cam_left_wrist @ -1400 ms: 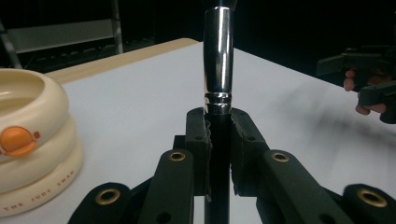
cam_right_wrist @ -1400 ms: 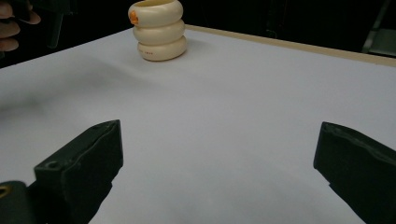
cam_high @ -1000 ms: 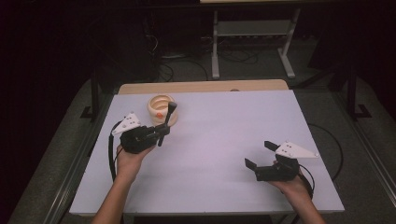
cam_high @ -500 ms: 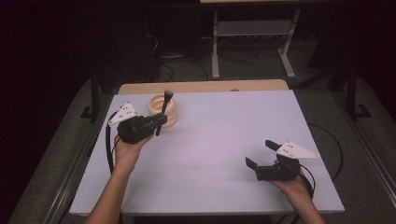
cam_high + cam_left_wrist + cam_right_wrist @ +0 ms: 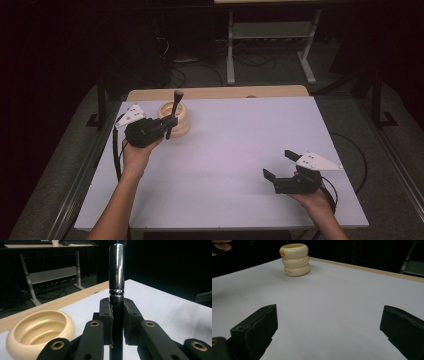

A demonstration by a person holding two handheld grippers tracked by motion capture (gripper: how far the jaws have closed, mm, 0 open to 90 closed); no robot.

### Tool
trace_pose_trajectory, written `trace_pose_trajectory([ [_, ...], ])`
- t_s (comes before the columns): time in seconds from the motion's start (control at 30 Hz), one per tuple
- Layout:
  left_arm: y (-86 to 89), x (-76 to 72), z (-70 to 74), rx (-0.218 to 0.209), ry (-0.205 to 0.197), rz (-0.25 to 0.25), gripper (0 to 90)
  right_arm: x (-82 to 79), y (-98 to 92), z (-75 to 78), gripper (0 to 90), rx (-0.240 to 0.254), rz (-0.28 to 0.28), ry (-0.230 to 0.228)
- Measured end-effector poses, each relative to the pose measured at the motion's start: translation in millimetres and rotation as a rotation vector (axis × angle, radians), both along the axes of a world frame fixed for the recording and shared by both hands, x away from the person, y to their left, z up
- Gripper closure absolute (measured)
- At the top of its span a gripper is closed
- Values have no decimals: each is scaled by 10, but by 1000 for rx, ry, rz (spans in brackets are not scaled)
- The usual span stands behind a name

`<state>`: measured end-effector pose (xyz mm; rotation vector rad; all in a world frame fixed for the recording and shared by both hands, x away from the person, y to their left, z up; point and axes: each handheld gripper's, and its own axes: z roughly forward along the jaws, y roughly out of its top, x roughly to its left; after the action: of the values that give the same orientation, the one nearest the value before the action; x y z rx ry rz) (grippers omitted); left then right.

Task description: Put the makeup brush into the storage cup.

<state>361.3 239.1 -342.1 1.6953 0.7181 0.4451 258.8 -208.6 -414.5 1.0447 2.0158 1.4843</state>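
Note:
A brush with a black handle and chrome collar (image 5: 175, 106) (image 5: 116, 272) stands nearly upright in my left gripper (image 5: 169, 126) (image 5: 117, 315), whose pads are shut on the handle just below the collar. A cream ribbed cup (image 5: 182, 123) (image 5: 40, 330) (image 5: 295, 260) sits on the white table at the far left, right beside that gripper. The cup's hollow looks empty in the left gripper view. My right gripper (image 5: 280, 165) (image 5: 329, 332) rests low near the front right of the table, jaws wide apart with nothing between them.
The white table top (image 5: 240, 140) has a wooden strip (image 5: 215, 93) along its far edge. Behind the table a metal-framed stand (image 5: 270, 45) and cables lie on the dark floor. A cable loops from each gripper beside the hands.
My left gripper has lifted a little and drawn toward the far left with the brush still held in it. The right gripper has stayed put.

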Motion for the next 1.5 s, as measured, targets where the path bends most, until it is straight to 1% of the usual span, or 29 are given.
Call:
trace_pose_trajectory([
  [0.07, 15, 28, 13, 7, -1, 3, 795, -1, 2, 0, 9, -3, 0, 0],
  [0.17, 20, 66, 28, -1, -8, 11, 796, -2, 5, 2, 9, -6, 0, -3],
  [0.23, 27, 94, 37, 2, -12, 16, 795, -4, 7, 3, 9, -4, 0, -4],
  [0.27, 22, 105, 39, -11, -14, 20, 796, -4, 6, 2, 9, -6, -1, -2],
  [0.37, 35, 164, 47, 1, -17, 26, 796, -3, 6, 1, 9, -6, 1, 1],
  [0.47, 38, 207, 51, -14, -12, 35, 795, -2, 8, 0, 9, -7, 5, 0],
  [0.5, 41, 229, 53, -21, -14, 36, 795, -2, 8, -1, 9, -8, 5, 0],
  [0.57, 41, 263, 55, -19, -18, 42, 796, -1, 9, -1, 9, -6, 6, 1],
  [0.6, 36, 279, 53, -27, -20, 43, 796, -1, 9, -1, 10, -7, 6, 0],
  [0.67, 35, 312, 45, -27, -21, 48, 795, -1, 9, -3, 9, -6, 8, 0],
  [0.73, 33, 339, 39, -16, -24, 51, 795, 0, 8, -6, 10, -5, 10, 5],
  [0.87, 37, 404, 27, -30, -29, 71, 796, 0, 16, -8, 11, -9, 13, 3],
  [0.9, 48, 420, 30, -20, -34, 74, 795, -1, 18, -8, 10, -9, 13, 2],
  [0.93, 44, 441, 30, -33, -35, 80, 795, -1, 17, -8, 10, -12, 14, 1],
  [1.07, 58, 501, 31, -25, -48, 98, 795, 0, 18, -9, 11, -12, 14, 1],
  [1.1, 52, 515, 25, -40, -44, 106, 795, 1, 17, -9, 11, -12, 15, 1],
  [1.13, 64, 533, 20, -33, -51, 113, 795, 1, 17, -9, 11, -12, 14, 1],
  [1.17, 65, 551, 11, -47, -53, 117, 795, 1, 16, -9, 11, -11, 14, 1],
  [1.2, 72, 565, -1, -56, -46, 124, 795, 1, 16, -9, 10, -12, 14, 1],
  [1.23, 84, 581, -10, -50, -47, 129, 795, 0, 16, -9, 11, -11, 14, 1],
  [1.27, 87, 594, -21, -58, -45, 136, 795, 0, 16, -9, 10, -12, 14, 1],
  [1.3, 101, 609, -30, -54, -50, 138, 795, -1, 16, -9, 10, -10, 14, 2],
  [1.33, 104, 621, -40, -63, -51, 140, 795, -2, 16, -8, 10, -10, 14, 2],
  [1.37, 115, 640, -48, -55, -55, 137, 795, -1, 15, -8, 11, -9, 14, 1],
  [1.4, 106, 648, -60, -65, -49, 143, 795, -1, 15, -8, 10, -10, 14, 1],
  [1.43, 111, 663, -67, -47, -57, 143, 795, 0, 13, -9, 11, -11, 14, 2],
  [1.47, 105, 673, -77, -54, -50, 145, 795, 3, 12, -10, 11, -11, 14, 1],
  [1.5, 106, 688, -84, -51, -51, 147, 795, 5, 12, -11, 11, -12, 15, 1],
])
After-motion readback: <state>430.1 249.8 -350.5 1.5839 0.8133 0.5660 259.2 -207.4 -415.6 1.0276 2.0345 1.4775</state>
